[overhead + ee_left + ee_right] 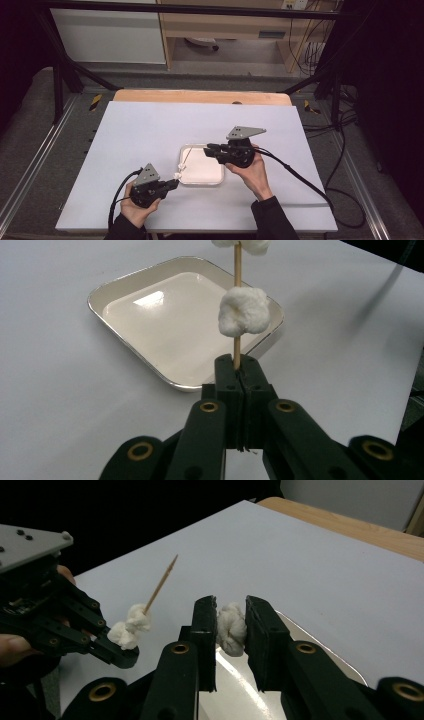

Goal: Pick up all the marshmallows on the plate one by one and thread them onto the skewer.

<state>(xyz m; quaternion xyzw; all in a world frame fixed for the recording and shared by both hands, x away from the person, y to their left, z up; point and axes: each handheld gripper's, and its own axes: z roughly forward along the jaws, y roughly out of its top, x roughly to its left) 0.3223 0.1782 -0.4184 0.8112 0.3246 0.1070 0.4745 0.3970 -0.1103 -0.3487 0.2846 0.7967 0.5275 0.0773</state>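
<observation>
Two hand-held grippers (174,185) (209,149), three marshmallows (231,628), one skewer (160,585), one tray (216,180).

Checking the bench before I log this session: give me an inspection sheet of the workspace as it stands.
Surface: white table top, bare around the tray.
Job's things: skewer carrying two marshmallows; a third marshmallow; empty tray.
Clutter: nothing seen.
Grippers: left hand-held gripper shut on the skewer's base; right hand-held gripper shut on the third marshmallow, above the tray.
Cables: one cable trails from each gripper.
Surroundings: dark frame, wooden furniture behind.
</observation>
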